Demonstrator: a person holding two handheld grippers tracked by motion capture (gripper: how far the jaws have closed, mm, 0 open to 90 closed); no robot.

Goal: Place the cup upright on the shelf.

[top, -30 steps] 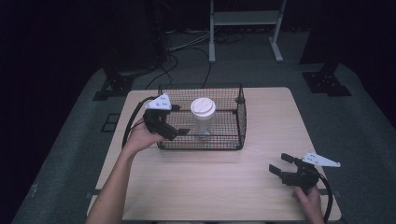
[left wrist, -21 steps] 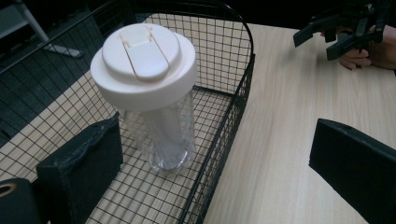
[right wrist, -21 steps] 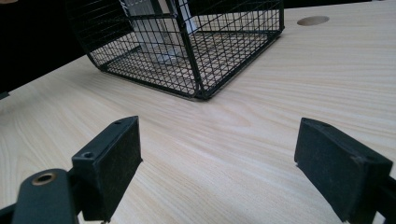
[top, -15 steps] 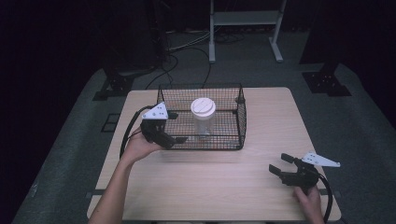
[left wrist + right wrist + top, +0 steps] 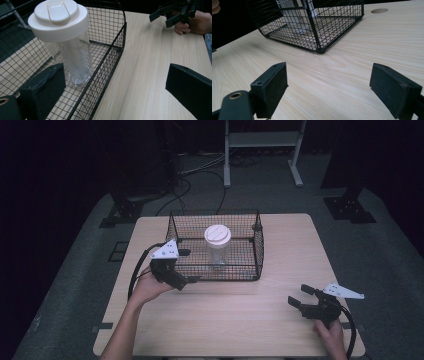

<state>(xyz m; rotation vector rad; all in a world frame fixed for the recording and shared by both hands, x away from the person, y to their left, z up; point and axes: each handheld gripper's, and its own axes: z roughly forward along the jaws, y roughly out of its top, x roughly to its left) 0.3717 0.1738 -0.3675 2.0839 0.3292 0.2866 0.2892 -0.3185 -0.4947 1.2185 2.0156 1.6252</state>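
Note:
A black wire basket (image 5: 256,251) stands at the middle back of the wooden table (image 5: 290,245). Inside it a clear plastic cup (image 5: 218,251) with a white lid (image 5: 58,18) stands upright. My left gripper (image 5: 188,266) is open at the basket's front left corner. In the left gripper view its jaws straddle the basket's wall (image 5: 107,60), one over the mesh floor beside the cup (image 5: 77,62), the other outside. My right gripper (image 5: 300,295) stands open near the table's front right, nothing between its jaws (image 5: 329,75), facing the basket (image 5: 312,27).
A round cable hole (image 5: 379,10) sits in the tabletop beyond the basket. On the dark floor behind the table are a white stand (image 5: 262,140), cables and black bases. Bare wood lies between the two grippers.
My left gripper has slid along the basket's left side toward the person and now spans the corner wall. The right gripper has stayed put.

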